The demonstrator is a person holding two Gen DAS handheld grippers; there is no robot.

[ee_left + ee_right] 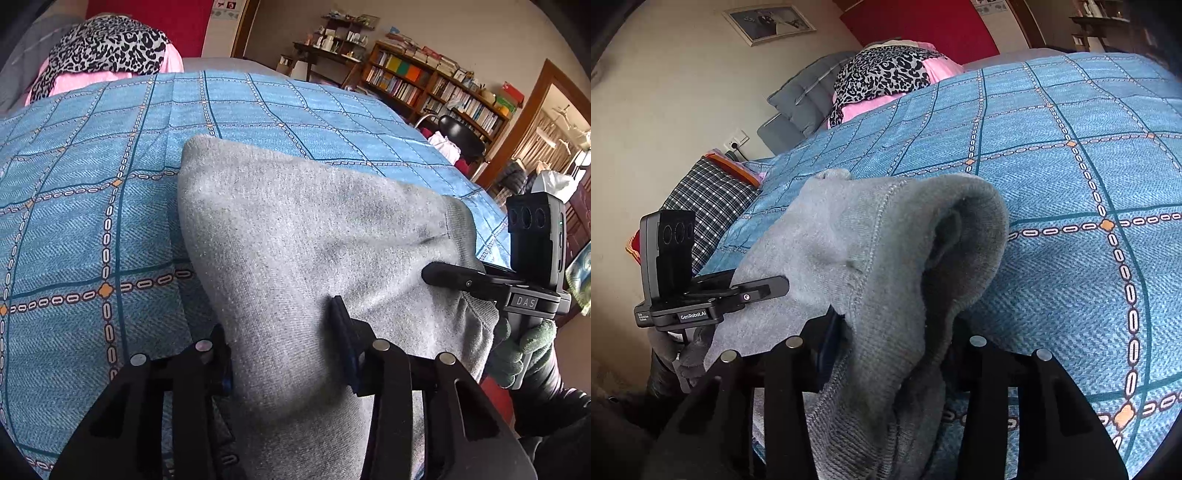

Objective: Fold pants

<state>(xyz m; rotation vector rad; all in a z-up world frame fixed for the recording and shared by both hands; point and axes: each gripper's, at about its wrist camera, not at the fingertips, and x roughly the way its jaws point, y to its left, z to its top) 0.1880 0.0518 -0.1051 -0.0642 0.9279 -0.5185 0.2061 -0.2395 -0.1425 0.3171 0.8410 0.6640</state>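
1. The grey pants (314, 236) lie bunched up on a bed with a blue checked cover (92, 206).
2. The left gripper (286, 354) has its two black fingers (345, 343) one on each side of a thick fold of the pants. The fingers squeeze the cloth between them.
3. The right gripper (897, 354) also holds the pants. Its fingers (827, 350) press on a lump of grey cloth, and part of the cloth flops over them, so its right finger is mostly hidden.
4. In the left wrist view, the right gripper shows at the right edge, with a hand in a green glove (524, 347) holding its handle.
5. In the right wrist view, the left gripper shows at the left edge, touching the pants near a seam.
6. A pink pile with a leopard print cloth (882, 77) sits at the far end of the bed, well apart from the pants.
7. A bookshelf (436, 88) stands by the far wall.
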